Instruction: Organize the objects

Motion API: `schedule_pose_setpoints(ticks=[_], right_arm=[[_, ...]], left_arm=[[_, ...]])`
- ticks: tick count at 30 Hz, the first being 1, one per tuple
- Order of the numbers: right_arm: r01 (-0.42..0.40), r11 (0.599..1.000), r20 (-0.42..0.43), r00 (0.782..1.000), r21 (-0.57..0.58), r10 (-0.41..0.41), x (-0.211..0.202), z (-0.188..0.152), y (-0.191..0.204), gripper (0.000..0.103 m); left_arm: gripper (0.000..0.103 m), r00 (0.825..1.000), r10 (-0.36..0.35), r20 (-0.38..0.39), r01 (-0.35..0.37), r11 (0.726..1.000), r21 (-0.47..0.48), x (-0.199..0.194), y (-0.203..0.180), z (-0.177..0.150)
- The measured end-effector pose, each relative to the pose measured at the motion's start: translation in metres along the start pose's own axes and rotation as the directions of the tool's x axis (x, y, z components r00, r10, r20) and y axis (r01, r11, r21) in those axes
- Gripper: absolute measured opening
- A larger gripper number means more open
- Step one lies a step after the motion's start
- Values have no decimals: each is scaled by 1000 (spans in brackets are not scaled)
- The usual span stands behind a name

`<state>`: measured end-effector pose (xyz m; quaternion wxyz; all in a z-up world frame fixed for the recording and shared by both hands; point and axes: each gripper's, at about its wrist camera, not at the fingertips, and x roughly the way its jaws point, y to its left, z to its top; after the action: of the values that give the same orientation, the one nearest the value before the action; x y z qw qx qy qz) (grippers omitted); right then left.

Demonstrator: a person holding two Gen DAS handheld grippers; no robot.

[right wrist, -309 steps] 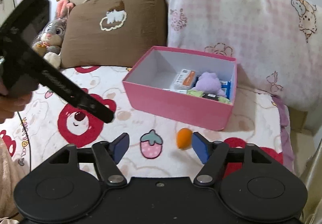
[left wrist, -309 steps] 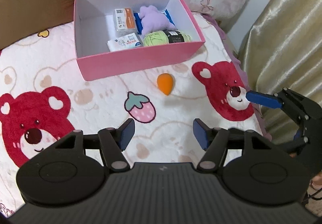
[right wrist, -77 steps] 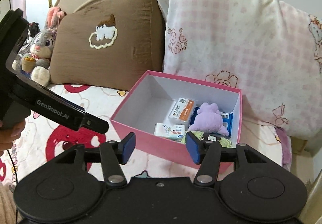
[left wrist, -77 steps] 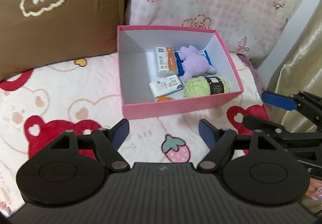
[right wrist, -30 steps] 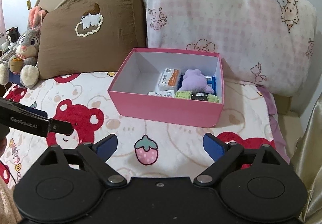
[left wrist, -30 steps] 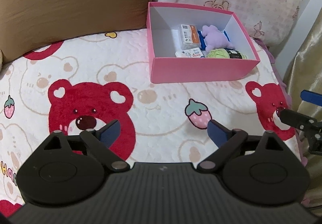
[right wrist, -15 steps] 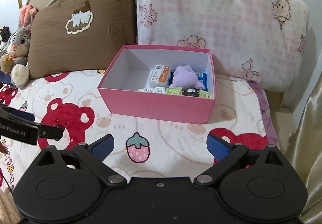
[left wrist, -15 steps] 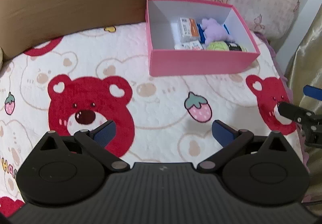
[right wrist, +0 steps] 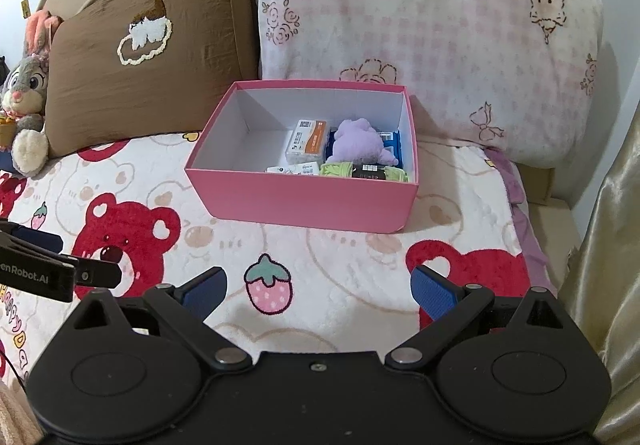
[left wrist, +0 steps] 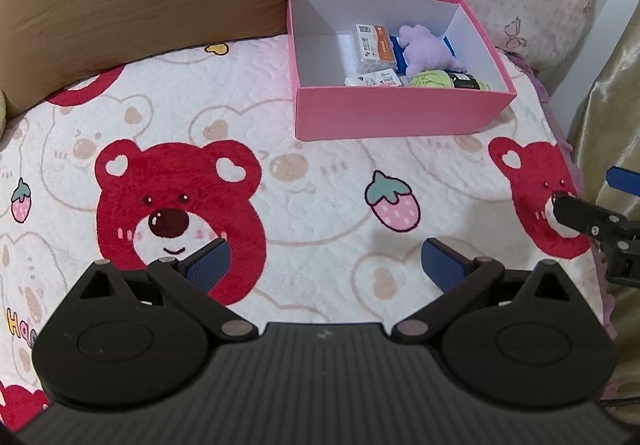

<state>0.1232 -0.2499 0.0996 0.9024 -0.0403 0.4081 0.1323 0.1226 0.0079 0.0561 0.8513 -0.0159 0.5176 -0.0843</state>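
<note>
A pink box sits at centre frame on a bear-print blanket. Inside, toward its right, lie a purple plush, green yarn and small packets. Both the left gripper and right gripper hover low in frame, tongs spread apart and empty. No loose items show on the blanket, so the tidying looks finished.

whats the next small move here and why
Probably just rest: both the left gripper and the right gripper are open and empty, back from the pink cardboard box. The purple plush toy, green yarn ball and packets sit inside it, and no loose item shows on the bear-print blanket.
</note>
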Motion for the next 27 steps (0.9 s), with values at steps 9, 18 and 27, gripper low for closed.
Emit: schedule_pose_setpoints(ticks=[9,18,27], right_arm=[[3,1000,-6,1000,8,-3,-2,0,-1,100],[15,1000,-19,1000,14,-14,0,-1,-6,100],[23,1000,-28,999,18,-22,1,0,-8,100]], left_arm=[[103,1000,10,20,-10,1000,25,-8,-4,-2],[103,999,-12,32,12,1000,-14,-13,0,-2],[103,1000,18,22,-18,999,-28,-9,4,-3]])
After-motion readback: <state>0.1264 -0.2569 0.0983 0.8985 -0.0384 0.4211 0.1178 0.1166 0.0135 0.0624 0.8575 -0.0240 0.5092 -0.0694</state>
